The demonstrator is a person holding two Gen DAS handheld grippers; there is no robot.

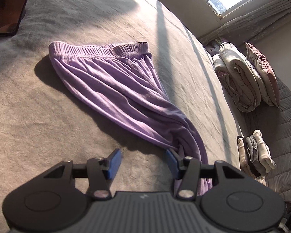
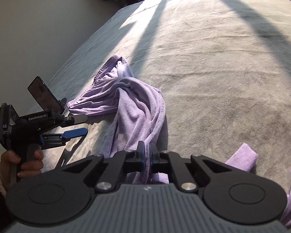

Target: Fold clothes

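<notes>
Trousers (image 1: 114,85) lie unfolded on the bed (image 1: 29,106), waistband far, legs bunched near. Right tool (image 2: 147,151) is clamped on a leg; left tool (image 1: 143,162) stands apart. Folding remains.

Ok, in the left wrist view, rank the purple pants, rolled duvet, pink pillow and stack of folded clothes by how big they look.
1. purple pants
2. rolled duvet
3. pink pillow
4. stack of folded clothes

The pants lie nearest the camera, so true sizes stay unsure.
</notes>
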